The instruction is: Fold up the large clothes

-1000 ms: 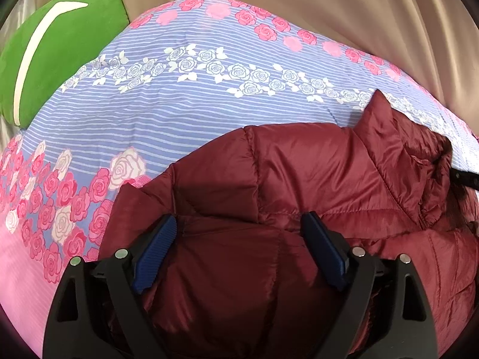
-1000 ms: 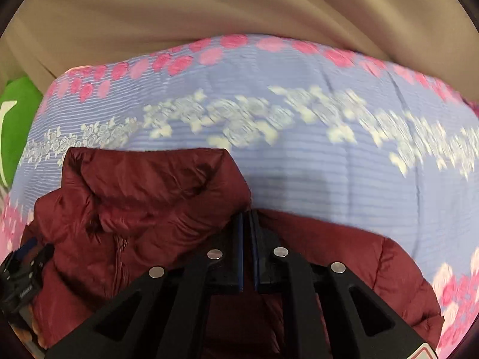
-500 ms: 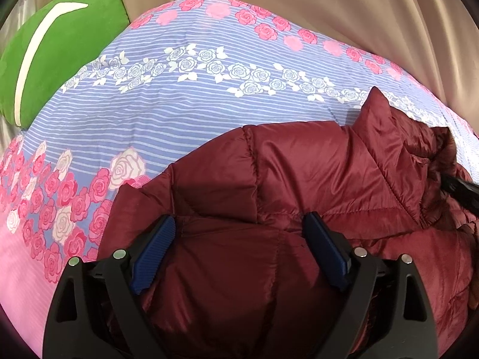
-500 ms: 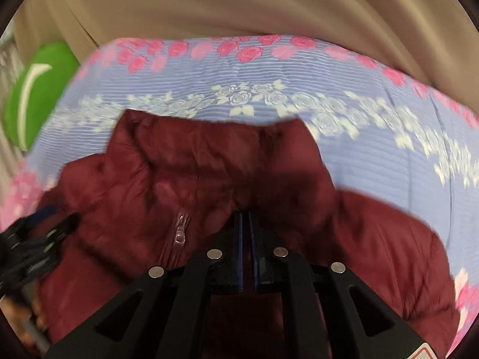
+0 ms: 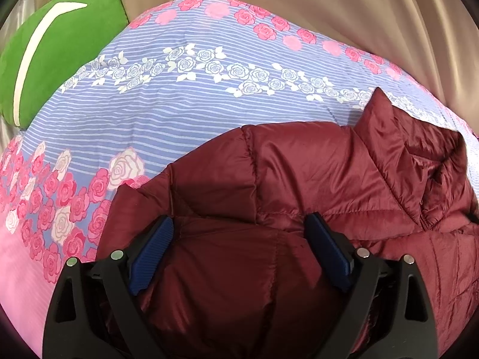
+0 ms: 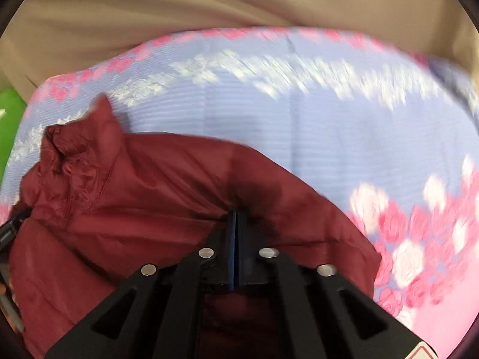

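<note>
The jacket (image 5: 299, 185) lies on the bedspread (image 5: 179, 113) under the left claw (image 5: 239, 239); a cushion (image 5: 60, 53) sits far ahead-left.

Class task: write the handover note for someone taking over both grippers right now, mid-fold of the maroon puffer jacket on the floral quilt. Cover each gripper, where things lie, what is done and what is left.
Left gripper: open, jaws spread over the jacket, gripping nothing.
Right gripper: shut, pads together; fabric bunches at the tips, but whether any is pinched cannot be told.
Jacket lies rumpled on the floral quilt, collar standing up. Green cushion at the quilt's far corner.
Done: no neat fold shows yet.
Left: flatten it, fold sleeves and body.
</note>
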### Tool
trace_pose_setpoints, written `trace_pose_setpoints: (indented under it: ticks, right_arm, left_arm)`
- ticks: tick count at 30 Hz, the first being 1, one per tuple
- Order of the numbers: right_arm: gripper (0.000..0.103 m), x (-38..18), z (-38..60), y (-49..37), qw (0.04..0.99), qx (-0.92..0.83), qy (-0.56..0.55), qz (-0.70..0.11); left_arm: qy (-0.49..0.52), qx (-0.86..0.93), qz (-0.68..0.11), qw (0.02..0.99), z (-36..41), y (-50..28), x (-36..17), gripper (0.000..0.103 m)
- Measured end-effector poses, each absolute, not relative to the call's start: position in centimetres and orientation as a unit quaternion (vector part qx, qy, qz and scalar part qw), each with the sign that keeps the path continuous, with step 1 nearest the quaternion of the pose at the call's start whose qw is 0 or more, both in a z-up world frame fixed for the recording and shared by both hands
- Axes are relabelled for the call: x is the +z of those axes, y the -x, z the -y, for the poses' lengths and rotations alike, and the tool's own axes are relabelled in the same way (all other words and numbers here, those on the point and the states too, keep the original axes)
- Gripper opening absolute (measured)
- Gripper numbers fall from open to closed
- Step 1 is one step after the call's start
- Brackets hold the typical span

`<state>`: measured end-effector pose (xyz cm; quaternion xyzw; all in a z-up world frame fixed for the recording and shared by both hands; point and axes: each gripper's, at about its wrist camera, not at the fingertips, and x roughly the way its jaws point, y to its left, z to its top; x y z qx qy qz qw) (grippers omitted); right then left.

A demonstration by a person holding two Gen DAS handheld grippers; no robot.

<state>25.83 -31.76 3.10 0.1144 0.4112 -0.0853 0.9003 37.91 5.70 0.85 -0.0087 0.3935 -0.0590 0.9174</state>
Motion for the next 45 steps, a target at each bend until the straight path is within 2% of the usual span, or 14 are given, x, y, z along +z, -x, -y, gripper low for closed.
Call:
trace_pose_setpoints:
  ticks: [3,5,9,13,15,17,19,21,25,27,30,35,37,45]
  right_arm:
    - [0.000,3.2,33.4,-24.1,0.899,-0.099,-0.159,-0.397]
    - [0.010,4.3,33.0,-22.5,0.904,-0.112,-0.160,-0.380]
    - [0.014,6.4,30.2,-18.1,0.917,-0.089,-0.125,-0.368]
    - [0.040,5.2,28.3,-14.8,0.910,-0.035,-0.125,-0.393]
    - [0.041,4.0,27.9,-13.9,0.906,-0.024,-0.113,-0.408]
    - [0.018,2.7,27.0,-13.6,0.905,-0.031,-0.090,-0.414]
    - [0.008,3.2,27.0,-12.7,0.911,-0.035,-0.092,-0.401]
    - [0.008,3.8,27.5,-11.2,0.917,-0.042,-0.106,-0.382]
    - [0.008,1.8,28.2,-11.2,0.909,-0.042,-0.107,-0.400]
    - [0.009,2.2,28.2,-11.2,0.909,-0.046,-0.109,-0.401]
    - [0.019,3.5,28.1,-9.1,0.909,-0.058,-0.115,-0.397]
    - [0.045,5.6,28.9,-1.3,0.922,-0.089,-0.109,-0.361]
    - [0.050,5.7,29.5,1.9,0.923,-0.091,-0.127,-0.351]
    - [0.053,4.3,31.3,10.5,0.913,-0.116,-0.184,-0.346]
  left_arm:
    - [0.022,-0.070,-0.389,0.918,-6.0,-37.7,1.0,0.092]
    - [0.038,-0.074,-0.375,0.923,-6.5,-37.2,1.4,0.092]
    - [0.062,-0.079,-0.326,0.940,-7.7,-34.1,3.0,0.092]
    - [0.046,-0.130,-0.304,0.942,-7.3,-29.5,4.4,0.096]
    - [0.017,-0.142,-0.318,0.937,-6.4,-27.9,4.1,0.096]
    - [-0.015,-0.138,-0.345,0.928,-5.7,-27.0,3.3,0.096]
    - [-0.046,-0.121,-0.361,0.923,-5.7,-25.9,2.4,0.096]
    - [-0.054,-0.107,-0.368,0.922,-6.8,-24.8,1.5,0.096]
    - [-0.023,-0.110,-0.402,0.909,-8.3,-25.3,-0.4,0.098]
    - [-0.025,-0.101,-0.402,0.910,-8.2,-25.3,-0.5,0.098]
    - [-0.035,-0.087,-0.399,0.912,-8.2,-24.8,-0.3,0.097]
    - [-0.022,-0.070,-0.397,0.915,-9.4,-21.8,1.0,0.097]
    - [-0.003,-0.089,-0.395,0.914,-9.7,-20.3,1.6,0.098]
    - [-0.026,-0.091,-0.384,0.918,-9.6,-15.2,2.2,0.098]
